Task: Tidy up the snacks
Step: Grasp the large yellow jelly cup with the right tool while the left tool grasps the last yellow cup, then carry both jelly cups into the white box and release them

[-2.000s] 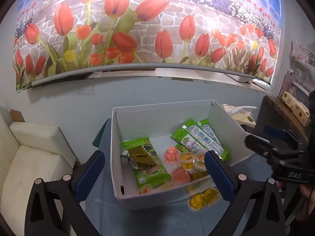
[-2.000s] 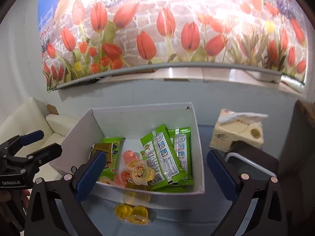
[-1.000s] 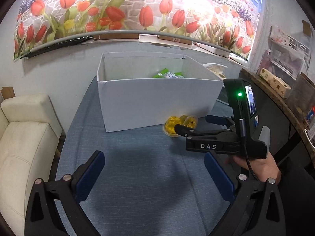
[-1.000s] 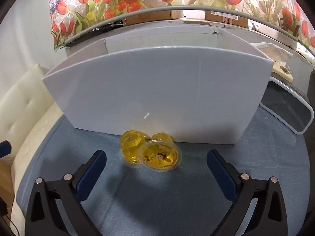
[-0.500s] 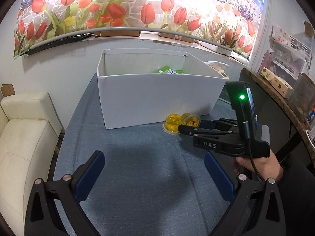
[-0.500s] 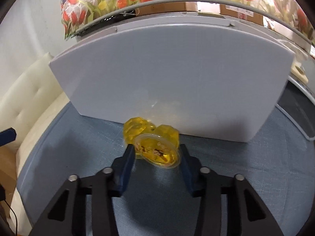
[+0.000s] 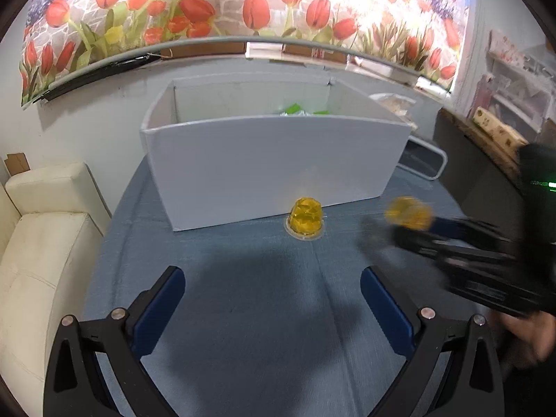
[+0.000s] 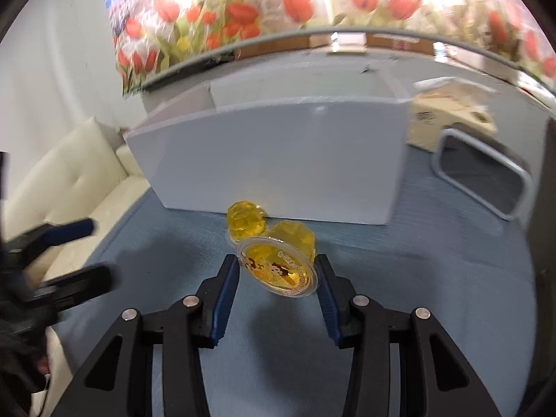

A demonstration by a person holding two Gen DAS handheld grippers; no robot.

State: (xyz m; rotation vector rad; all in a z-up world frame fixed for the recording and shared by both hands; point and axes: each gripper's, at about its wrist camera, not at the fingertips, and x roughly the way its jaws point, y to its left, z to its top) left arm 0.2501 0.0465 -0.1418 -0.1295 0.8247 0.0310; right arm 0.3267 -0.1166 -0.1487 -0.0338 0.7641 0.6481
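Note:
My right gripper is shut on a yellow jelly cup and holds it above the blue tablecloth; it shows blurred at the right of the left wrist view. A second yellow jelly cup sits on the cloth just in front of the white box, also seen in the right wrist view. Green snack packets peek over the box rim. My left gripper is open and empty, held back from the cup on the cloth.
A tissue box and a grey-rimmed tray lie right of the white box. A cream sofa is at the left. A dark cabinet stands at the right. The tulip mural wall is behind.
My right gripper closed on one of the two jelly cups and lifted it away from the box, to the right. The other cup stays on the cloth. The left gripper moved closer.

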